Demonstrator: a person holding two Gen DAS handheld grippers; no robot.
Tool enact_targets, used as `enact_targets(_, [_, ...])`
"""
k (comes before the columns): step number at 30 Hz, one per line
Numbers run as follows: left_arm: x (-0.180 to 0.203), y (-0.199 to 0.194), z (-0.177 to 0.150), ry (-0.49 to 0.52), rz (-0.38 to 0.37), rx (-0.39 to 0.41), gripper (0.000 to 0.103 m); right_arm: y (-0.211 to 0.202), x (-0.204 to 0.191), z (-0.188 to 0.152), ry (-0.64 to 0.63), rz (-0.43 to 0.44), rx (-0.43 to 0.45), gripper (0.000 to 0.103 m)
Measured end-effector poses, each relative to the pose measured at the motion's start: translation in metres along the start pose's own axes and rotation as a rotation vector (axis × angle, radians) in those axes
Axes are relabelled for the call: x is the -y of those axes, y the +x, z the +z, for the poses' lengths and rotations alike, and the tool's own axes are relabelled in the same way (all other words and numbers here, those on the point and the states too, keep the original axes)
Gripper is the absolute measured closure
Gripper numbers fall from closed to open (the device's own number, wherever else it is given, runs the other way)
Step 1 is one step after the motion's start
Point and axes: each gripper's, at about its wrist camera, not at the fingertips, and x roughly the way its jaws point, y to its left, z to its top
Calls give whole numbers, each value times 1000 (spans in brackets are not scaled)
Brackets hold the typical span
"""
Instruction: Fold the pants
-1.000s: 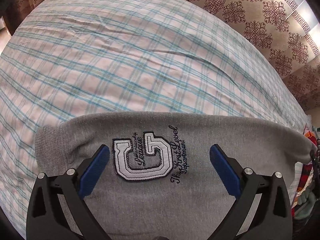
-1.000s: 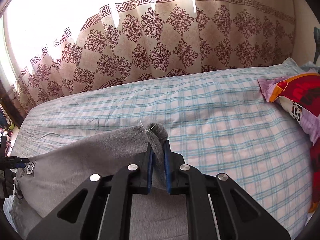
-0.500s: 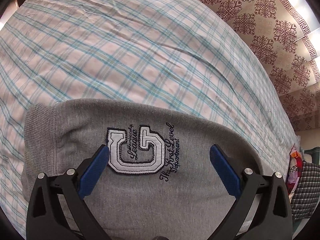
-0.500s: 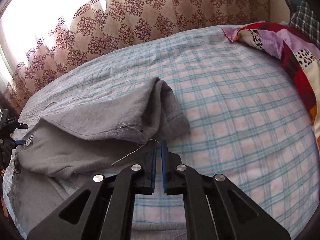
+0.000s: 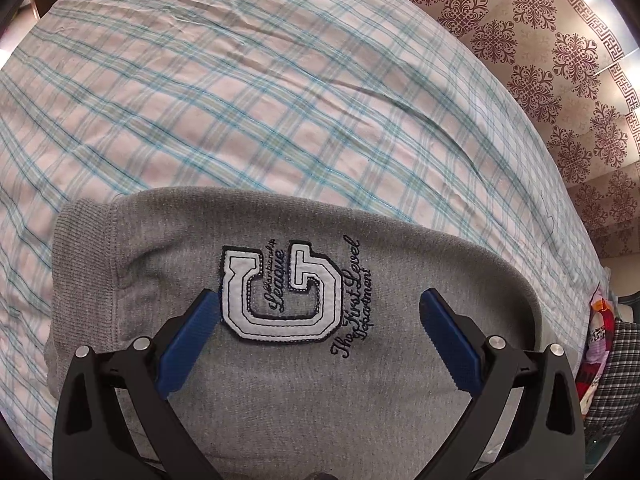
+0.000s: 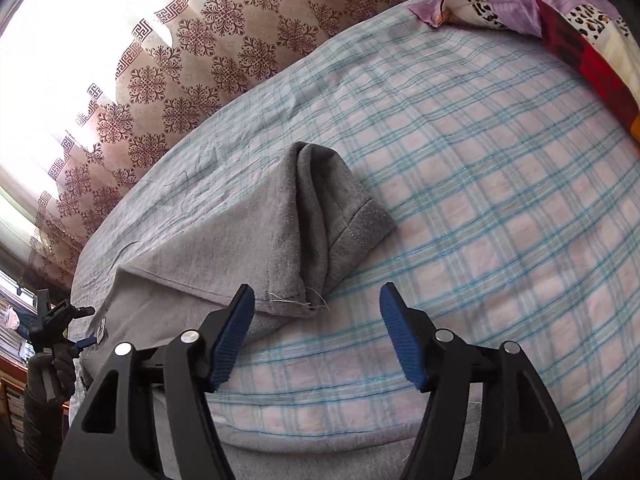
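Grey sweatpants (image 5: 280, 380) lie on the checked bed sheet (image 5: 240, 100). A white letter patch (image 5: 276, 292) with dark script sits near the ribbed waistband (image 5: 80, 264). My left gripper (image 5: 318, 300) is open and empty just above the patch. In the right wrist view one pant leg (image 6: 304, 220) lies folded back across the bed, its hem with loose threads near my right gripper (image 6: 318, 296). The right gripper is open and empty, jaws wide apart over the sheet (image 6: 500, 200). The left gripper (image 6: 86, 340) shows far left there.
A patterned brown curtain (image 6: 192, 80) hangs behind the bed, bright window light above it. A red and purple patchwork blanket (image 6: 580, 28) lies at the bed's far right. It also shows in the left wrist view (image 5: 600, 344) beside a checked cloth (image 5: 616, 380).
My right gripper has opened and let go of the pant leg hem, which now lies on the bed. The left gripper stays open over the patch.
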Motion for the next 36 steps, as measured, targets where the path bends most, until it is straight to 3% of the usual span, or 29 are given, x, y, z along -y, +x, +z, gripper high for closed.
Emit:
enact_targets(3, [-6,-3,-1,0,-2,4,2,5,-13,2,-11,-3,7,55])
enact_targets(5, [-9,-4,-2,-3,-4,5,2,11,-17,1,-9,-95,-3,56])
enact_targets(7, [-12,-5,-3,-5,-5,5,2,14,-13,-1,15,-135,2,56])
enact_targets(12, [-11,-2,-5,1,1,1,2,22,-10,-2,47,-96,-24,59])
enact_targets(14, [-9,-1,-5,2,-2,-1,2,27,-12,-4,69,-58,-55,65])
enact_targets(23, [-7,1,-7,12,2,-3,2,22,-22,5,142,86,-47,64])
enact_targets(30, [-6,0,-9,9,-9,-7,2,54,-16,16,251,96,-92,64])
enact_targets(32, [-7,-1,-8,9,-10,-9,2,51,-19,16,248,88,-70,73])
enact_targets(36, [-10,-4,-6,-4,-15,-6,2,28,-29,19,183,79,-15,80])
